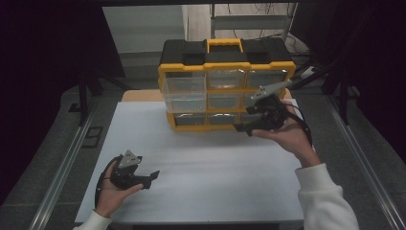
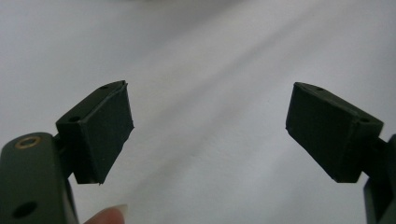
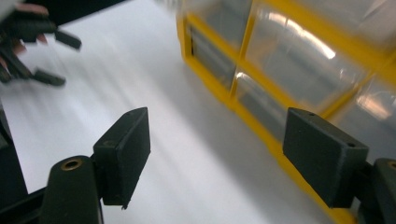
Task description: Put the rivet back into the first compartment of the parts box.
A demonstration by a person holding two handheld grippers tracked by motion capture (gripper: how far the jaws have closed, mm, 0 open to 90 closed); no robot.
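One yellow-and-black plastic drawer cabinet (image 1: pixel 225 84) with clear drawers, standing at far edge of white table (image 1: pixel 201 163). Just beside its lower right drawers, right gripper (image 1: pixel 242 127), jaws apart, empty. Near front left, left gripper (image 1: pixel 154 178), jaws wide, empty.

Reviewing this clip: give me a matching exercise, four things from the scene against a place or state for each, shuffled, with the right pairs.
Things:
1. left gripper
2. right gripper
3. top-left drawer
4. handle

Places or states:
A. pulled partway out of the organizer
B. yellow, on the organizer's black top
C. open, low over the white table, near front left
D. open, by the organizer's bottom row

Pairs: 1-C, 2-D, 3-A, 4-B
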